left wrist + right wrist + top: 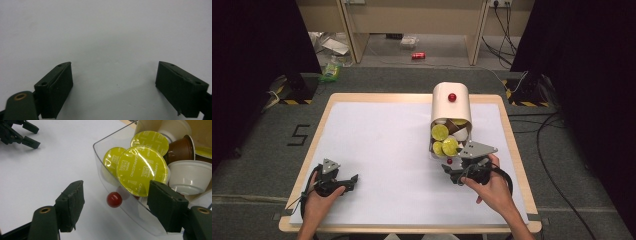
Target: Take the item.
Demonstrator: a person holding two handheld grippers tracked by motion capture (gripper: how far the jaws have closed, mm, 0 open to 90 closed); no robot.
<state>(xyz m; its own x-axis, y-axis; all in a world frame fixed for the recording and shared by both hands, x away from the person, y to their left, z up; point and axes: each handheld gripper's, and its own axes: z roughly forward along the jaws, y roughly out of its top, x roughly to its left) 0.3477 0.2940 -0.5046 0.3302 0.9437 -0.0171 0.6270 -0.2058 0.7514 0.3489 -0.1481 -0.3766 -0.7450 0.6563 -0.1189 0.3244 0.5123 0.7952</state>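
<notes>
- Clear plastic drawer (105, 162) of the coffee capsule dispenser (451, 102) stood pulled out at the right side of the bench (377, 145), loaded with capsules: yellow-green foil lids, one brown, some white.
- Right tool (116, 206) sat at the drawer's front wall, jaws spread, one outside the wall and one over the drawer. Pads pressed on nothing that I could see.
- Red knob (114, 199) on the drawer front lay between the jaws, not pinched.
- Top yellow-green cappuccino capsule (141, 170) leaned against the front wall, just behind the knob.
- Left tool (339, 181) rested near the bench's front left, jaws spread, nothing between them, well apart from the dispenser.
- Risks, as I judged them:
  - The knob was small and round, so an off-centre close could slip off it.
  - The inner jaw could catch the leaning capsule's foil or tip it out.
  - The dispenser was unsupported, so a hard push or pull on the drawer could slide the whole unit.
  - The thin drawer wall could flex if pinched instead of the knob.
</notes>
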